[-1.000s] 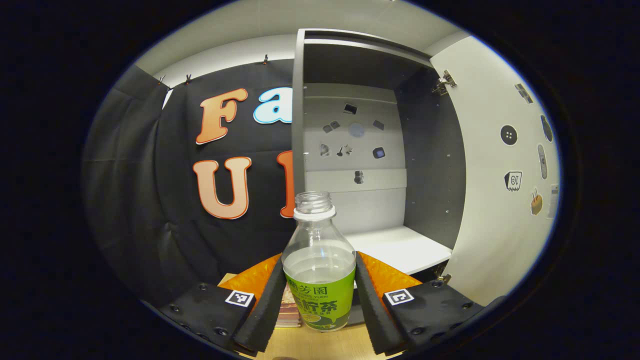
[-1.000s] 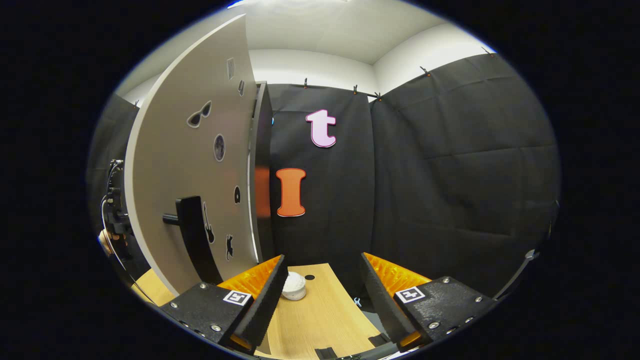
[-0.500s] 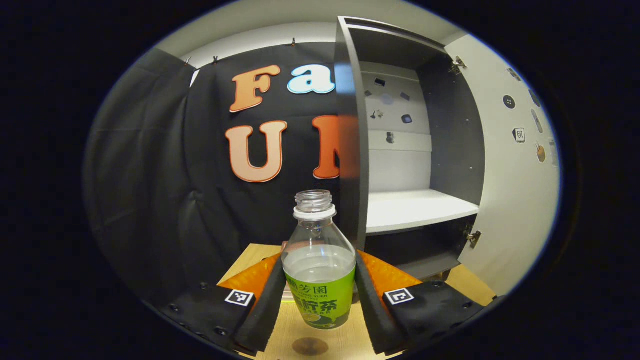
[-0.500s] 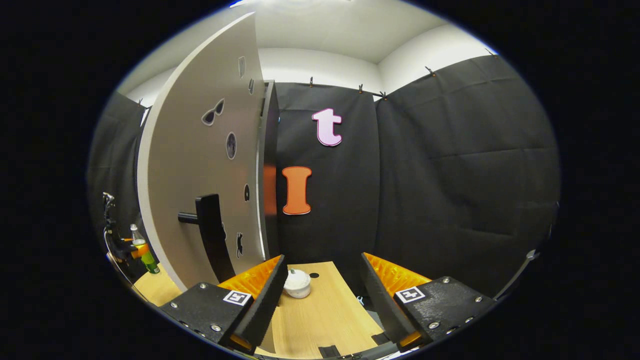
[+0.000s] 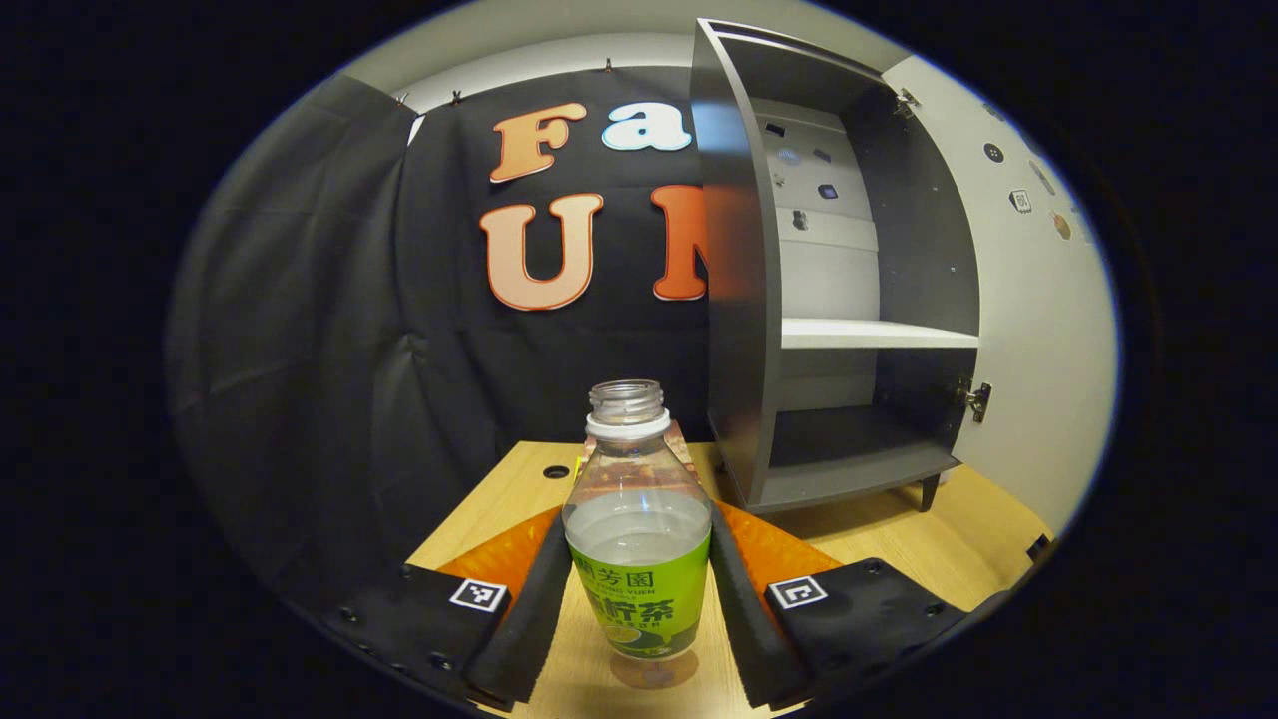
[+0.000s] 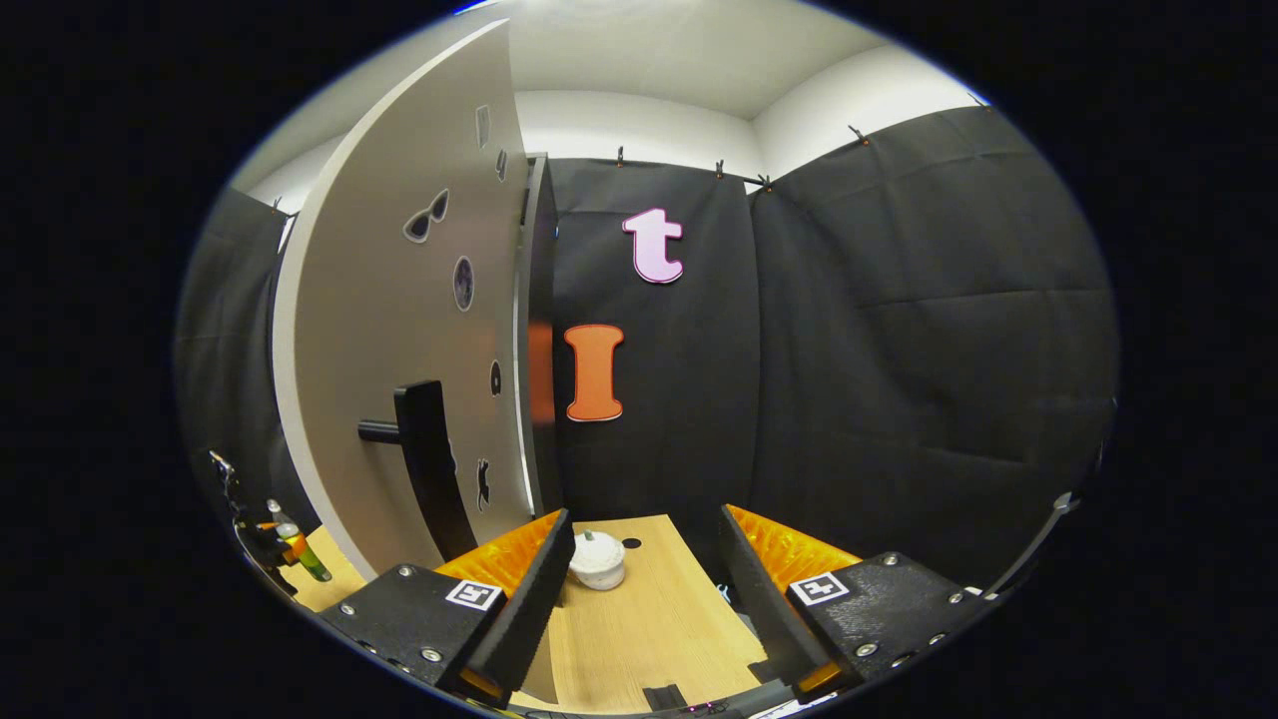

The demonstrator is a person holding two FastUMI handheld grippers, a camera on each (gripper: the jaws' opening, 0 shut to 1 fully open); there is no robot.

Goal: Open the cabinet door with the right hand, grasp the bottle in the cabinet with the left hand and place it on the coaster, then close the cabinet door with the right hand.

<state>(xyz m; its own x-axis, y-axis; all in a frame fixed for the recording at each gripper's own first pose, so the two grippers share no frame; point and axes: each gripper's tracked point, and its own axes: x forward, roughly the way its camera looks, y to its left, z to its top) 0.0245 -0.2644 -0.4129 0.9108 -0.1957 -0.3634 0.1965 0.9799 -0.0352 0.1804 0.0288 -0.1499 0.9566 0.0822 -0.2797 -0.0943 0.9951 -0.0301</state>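
Bottle: green label with a line of small dark characters above large white ones, plus small Latin print too fine to make out. Left tool: a square black-and-white coded marker on each finger; same on the right tool, e.g.. Cabinet door: picture stickers only, one shaped like sunglasses; no lettering or numbers legible on them.

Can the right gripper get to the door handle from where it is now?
Probably yes: the right gripper is open and holds nothing, and the black handle on the open cabinet door stands just left of it, nothing between.
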